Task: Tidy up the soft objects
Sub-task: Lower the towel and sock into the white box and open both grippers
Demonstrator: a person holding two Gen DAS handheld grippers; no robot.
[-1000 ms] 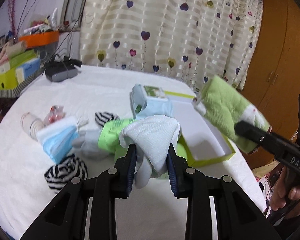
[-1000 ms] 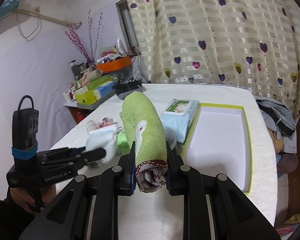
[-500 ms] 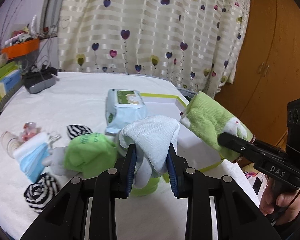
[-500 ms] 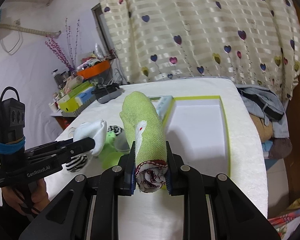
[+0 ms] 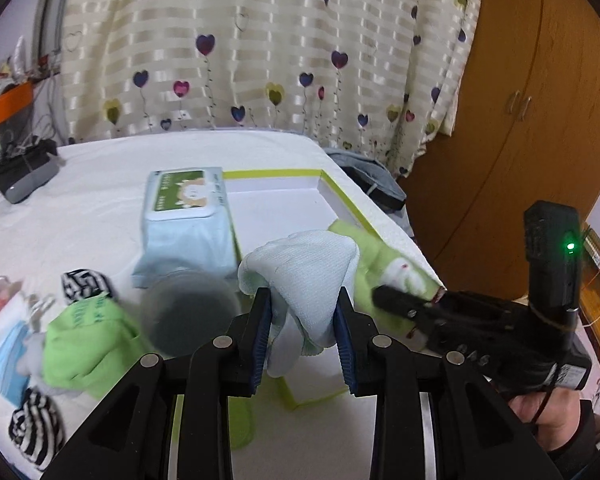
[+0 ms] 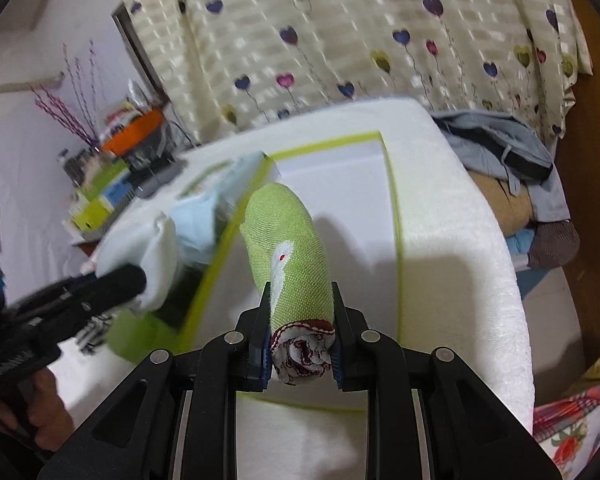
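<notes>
Left gripper (image 5: 302, 322) clamped on pale blue cloth (image 5: 304, 276); right gripper (image 6: 300, 332) clamped on rolled green towel (image 6: 288, 248) sticking out past its fingertips, over white tray (image 6: 364, 196) with green rim.

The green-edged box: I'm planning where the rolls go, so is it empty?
Seemingly empty: the green-edged box shows a bare white floor; the green towel roll hides part of it.

Counted: two striped sock balls (image 5: 86, 286) (image 5: 36, 428); one wipes pack (image 5: 188, 216); one green-rimmed white tray (image 5: 348, 204); one pale blue cloth bundle (image 5: 304, 272); one rolled green towel (image 6: 288, 248); one face mask (image 5: 4, 356).
</notes>
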